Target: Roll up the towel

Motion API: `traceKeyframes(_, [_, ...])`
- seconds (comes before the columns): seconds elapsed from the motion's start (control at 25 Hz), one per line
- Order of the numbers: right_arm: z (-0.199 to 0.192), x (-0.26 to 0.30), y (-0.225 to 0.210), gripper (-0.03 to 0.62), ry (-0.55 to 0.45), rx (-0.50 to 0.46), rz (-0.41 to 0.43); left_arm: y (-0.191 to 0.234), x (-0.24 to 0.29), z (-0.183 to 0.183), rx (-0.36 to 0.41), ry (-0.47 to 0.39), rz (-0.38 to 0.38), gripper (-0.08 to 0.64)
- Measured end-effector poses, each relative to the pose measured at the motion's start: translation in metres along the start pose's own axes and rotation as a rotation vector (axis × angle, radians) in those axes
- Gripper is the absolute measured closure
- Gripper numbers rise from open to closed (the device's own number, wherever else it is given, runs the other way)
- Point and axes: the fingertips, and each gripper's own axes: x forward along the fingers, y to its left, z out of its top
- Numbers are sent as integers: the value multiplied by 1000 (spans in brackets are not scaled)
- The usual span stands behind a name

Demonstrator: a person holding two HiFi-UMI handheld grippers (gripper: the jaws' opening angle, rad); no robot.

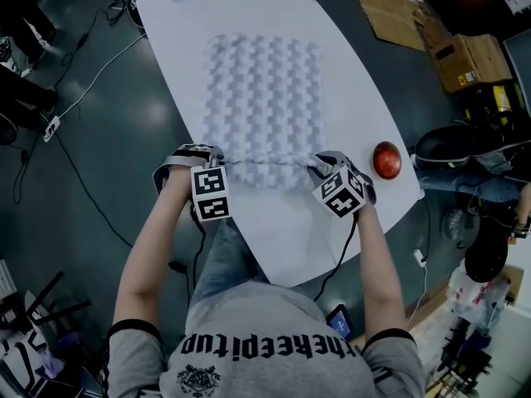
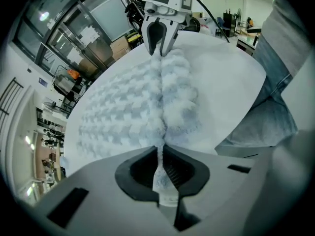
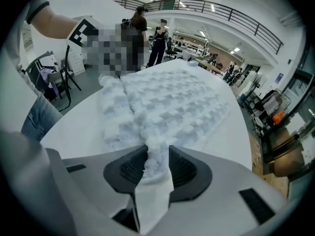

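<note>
**A:** Where is the towel right now?

**B:** The white waffle-weave towel point(image 1: 261, 98) lies flat along the middle of the table point(image 1: 332, 222). The end towards the table's near edge is turned over into a first lumpy fold. It's a start, not a roll yet.

**A:** And the two grippers?

**B:** Both are at that fold. The left gripper point(image 2: 160, 156) is nearly closed, nipping only a thin sliver of cloth. The right gripper point(image 3: 157, 156) has its jaws part-way apart. The fluffy fold lies between them, and it looks slack to me rather than clamped.

**A:** So what could go wrong?

**B:** I'd worry most about the uneven hold. If the left side carries the fold towards the table's far end while the right side slips, the roll will probably go skew and wind up as a cone. With one corner loose, the fold could also flop open again towards the table's near edge.

**A:** Anything else?

**B:** The left pinch is so thin that a tug might pull the cloth out. The tabletop looks smooth, so the whole towel may slide along it instead of curling over itself. There's also a red round object point(image 1: 387, 159) on the table's right side, close to the right gripper. A wide swing there could knock it.
</note>
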Motion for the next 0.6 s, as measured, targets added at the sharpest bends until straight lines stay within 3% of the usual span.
traceKeyframes(0.28, [4, 5, -18, 442, -13, 14, -86, 16, 1, 3, 9, -31, 84, 486])
traceKeyframes(0.6, [8, -7, -30, 442, -135, 230, -50, 40, -24, -8, -254, -203, 106, 419])
